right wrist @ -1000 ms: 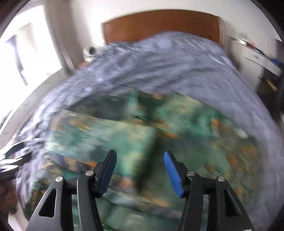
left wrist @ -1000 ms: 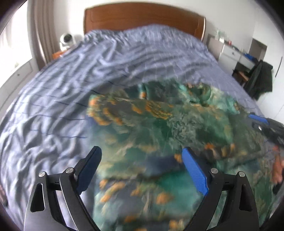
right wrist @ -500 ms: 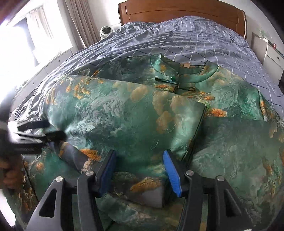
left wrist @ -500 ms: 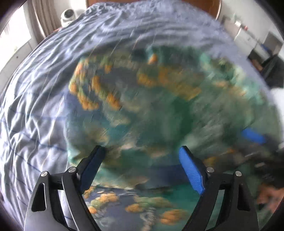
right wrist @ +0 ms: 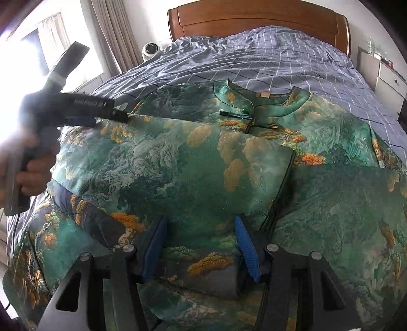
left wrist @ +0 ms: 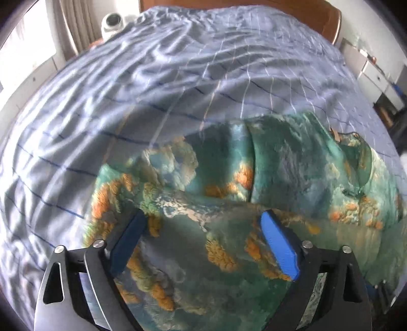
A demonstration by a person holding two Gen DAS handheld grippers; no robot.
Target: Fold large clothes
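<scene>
A large green garment with orange cloud patterns [right wrist: 190, 165] lies spread on the bed, collar [right wrist: 257, 104] toward the headboard. One sleeve is folded across the chest, its cuff edge at the middle [right wrist: 287, 173]. My right gripper [right wrist: 201, 242] is open, low over the garment's lower part, empty. My left gripper [left wrist: 203, 234] is open over the garment's left side [left wrist: 229, 203]; it also shows in the right wrist view [right wrist: 101, 114], near the left shoulder fold. Whether it touches the cloth I cannot tell.
The bed has a blue checked sheet [right wrist: 254, 58] and a wooden headboard [right wrist: 257, 17]. A white round device [right wrist: 151, 49] stands left of the headboard by the curtains [right wrist: 112, 33]. White drawers [right wrist: 389, 79] stand at the right.
The left gripper has swung from over the garment's middle toward its left shoulder side. The right view has steadied low over the garment; the sleeve now lies folded across the chest.
</scene>
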